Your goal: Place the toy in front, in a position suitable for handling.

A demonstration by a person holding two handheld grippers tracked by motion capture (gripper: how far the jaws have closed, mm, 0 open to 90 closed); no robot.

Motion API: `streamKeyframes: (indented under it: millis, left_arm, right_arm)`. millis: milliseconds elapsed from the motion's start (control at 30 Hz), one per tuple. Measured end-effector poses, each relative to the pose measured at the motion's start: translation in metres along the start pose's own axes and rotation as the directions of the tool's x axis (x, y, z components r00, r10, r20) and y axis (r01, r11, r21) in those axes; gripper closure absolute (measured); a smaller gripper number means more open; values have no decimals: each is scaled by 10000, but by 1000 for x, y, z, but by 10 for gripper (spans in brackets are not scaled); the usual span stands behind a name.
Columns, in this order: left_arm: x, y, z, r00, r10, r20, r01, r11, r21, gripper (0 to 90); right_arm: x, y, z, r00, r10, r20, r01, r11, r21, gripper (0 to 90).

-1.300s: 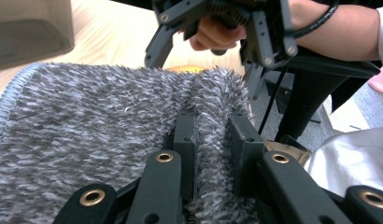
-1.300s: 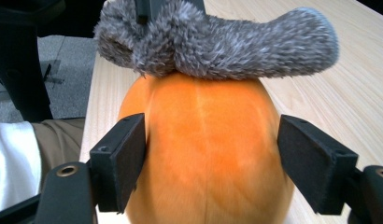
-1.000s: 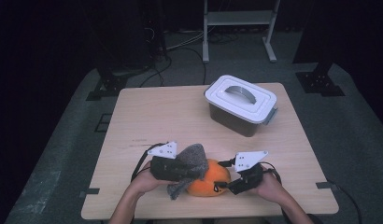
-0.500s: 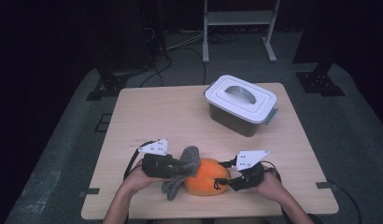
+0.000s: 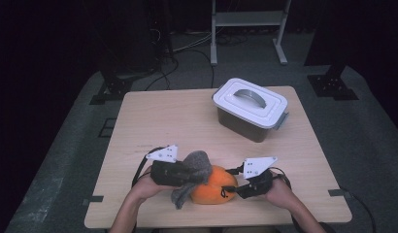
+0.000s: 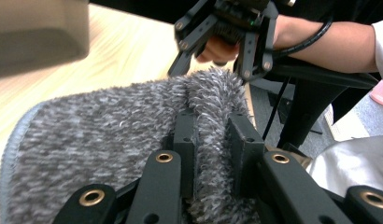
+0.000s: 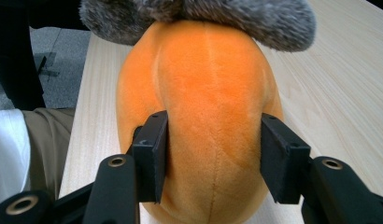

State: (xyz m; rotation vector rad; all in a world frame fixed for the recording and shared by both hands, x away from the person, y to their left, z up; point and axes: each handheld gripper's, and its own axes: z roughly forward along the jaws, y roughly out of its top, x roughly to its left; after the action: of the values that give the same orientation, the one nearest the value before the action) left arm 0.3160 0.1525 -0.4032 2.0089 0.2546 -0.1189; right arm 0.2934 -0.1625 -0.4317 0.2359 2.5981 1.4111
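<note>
Since a second ago, the left gripper [image 5: 180, 173] has drawn the fuzzy grey knitted cloth [image 5: 191, 174] a little toward the table's near edge, so the cloth now hangs lower over the left end of the round orange plush cushion [image 5: 214, 185]. The right gripper [image 5: 236, 189] has kept its place, and its jaws have just been closing on the cushion.

In the left gripper view the left gripper's jaws are pinched tight on a raised fold of the grey cloth [image 6: 133, 135], with the fingers [image 6: 185, 140] squeezing the pile between them. In the right gripper view the right gripper [image 7: 213, 158] stands half open around the cushion's [image 7: 203, 116] narrow end, both pads pressing into the orange plush.

The cushion lies on the light wooden table [image 5: 177, 121] close to its near edge, about midway along it, with the cloth draped on top.

A dark plastic box with a white handled lid [image 5: 250, 108] stands near the far right corner, lid on, so its contents cannot be seen.
</note>
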Motion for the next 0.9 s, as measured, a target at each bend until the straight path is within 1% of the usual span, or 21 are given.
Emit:
streamKeyframes:
  millis: [67, 133, 200, 267, 367, 433, 467, 533, 600, 633, 667, 733, 800, 833, 867, 900]
  left_arm:
    - [2, -3, -7, 9998, -80, -178, 82, 9999, 103, 754]
    - [5, -7, -12, 9992, -270, -300, 273, 9996, 110, 754]
    - [7, -8, -14, 9986, -357, -377, 362, 9993, 108, 754]
    - [6, -7, -13, 9989, -353, -316, 355, 9994, 48, 754]
    - [1, 3, -5, 9998, -52, -211, 54, 10000, 65, 755]
    - [-5, 13, 1, 9996, 274, -57, -274, 9996, 119, 755]
    - [-8, 18, 5, 9991, 419, 69, -420, 9991, 91, 755]
    - [-14, 28, 15, 9966, 795, 238, -800, 9965, 229, 755]
    - [-17, 35, 23, 9944, 991, 365, -1003, 9945, 317, 754]
    - [-17, 36, 25, 9942, 1015, 366, -1026, 9942, 317, 754]
    - [-16, 37, 27, 9940, 1057, 273, -1067, 9935, 402, 754]
    - [-15, 35, 26, 9940, 1089, 53, -1090, 9918, 671, 755]
    - [-12, 30, 23, 9963, 857, 64, -859, 9944, 615, 758]
    - [-11, 26, 21, 9971, 759, 54, -760, 9951, 634, 758]
    - [-10, 23, 20, 9977, 677, -8, -675, 9955, 667, 758]
    - [-9, 20, 19, 9983, 585, -7, -583, 9959, 691, 757]
  right_arm:
    - [0, 0, -1, 10000, 16, 6, -16, 10000, 15, 474]
    - [-1, -1, -1, 9999, 101, -14, -101, 9999, -33, 476]
    - [0, -2, -1, 9999, 156, -37, -156, 9999, -57, 477]
    - [1, 0, -1, 9998, 215, -20, -215, 9998, -58, 482]
    - [2, 2, -1, 9998, 174, 47, -174, 9998, -37, 489]
    - [2, 5, -1, 9999, 75, 142, -75, 10000, -20, 497]
    - [3, 6, -1, 9998, 40, 179, -39, 10000, -59, 502]
    - [4, 11, 1, 9997, -51, 257, 54, 9999, -129, 508]
    - [5, 15, 3, 9991, -163, 380, 167, 9998, -89, 511]
    - [6, 16, 4, 9989, -191, 434, 195, 9998, -99, 512]
    - [6, 17, 4, 9984, -258, 495, 262, 9996, -72, 512]
    - [4, 15, 3, 9985, -161, 532, 170, 9997, -163, 512]
    - [2, 13, 1, 9990, 89, 439, -76, 9995, -298, 495]
    - [1, 12, 0, 9993, 195, 330, -184, 9992, -353, 449]
    - [0, 11, 0, 9988, 432, 231, -420, 9978, -511, 400]
    - [0, 10, 0, 9983, 537, 217, -522, 9965, -646, 370]
